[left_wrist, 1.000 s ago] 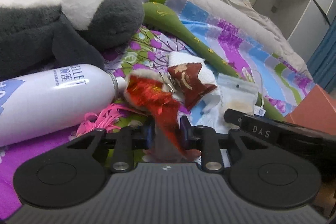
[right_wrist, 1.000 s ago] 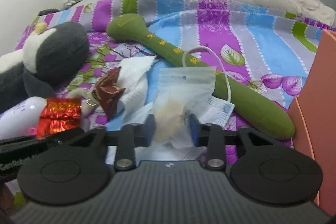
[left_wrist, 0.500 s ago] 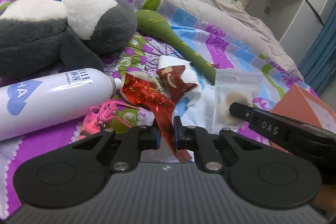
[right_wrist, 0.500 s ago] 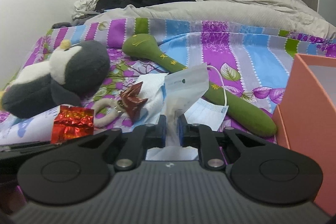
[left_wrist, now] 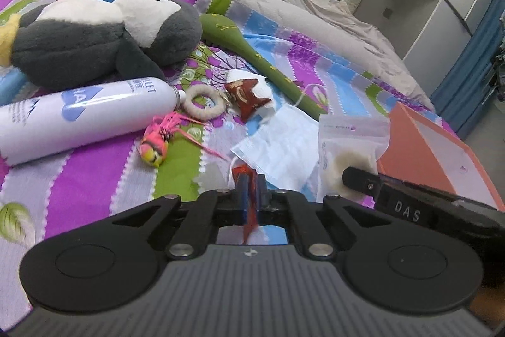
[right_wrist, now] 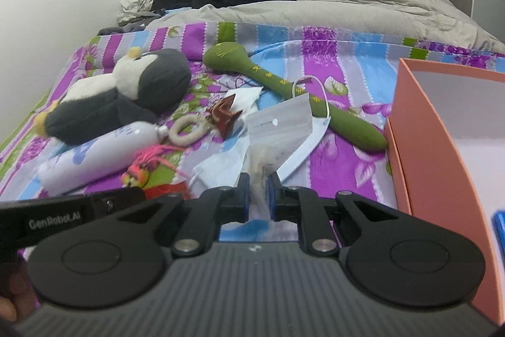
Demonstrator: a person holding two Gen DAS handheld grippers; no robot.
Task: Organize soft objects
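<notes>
Both tools grip loads: my left tool (left_wrist: 249, 195) pinches red foil (left_wrist: 244, 171), my right tool (right_wrist: 258, 195) a clear pouch (right_wrist: 277, 131). My right tool is nearer the orange box (right_wrist: 442, 147), which lies to its right.

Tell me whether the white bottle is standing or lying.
Lying: the white bottle rests on its side on the striped bedspread.

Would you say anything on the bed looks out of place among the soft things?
Yes: the spray can lying on its side by the penguin plush looks like a rigid bottle, not a soft thing. The rest lies loosely scattered; nothing looks spilled or torn.
</notes>
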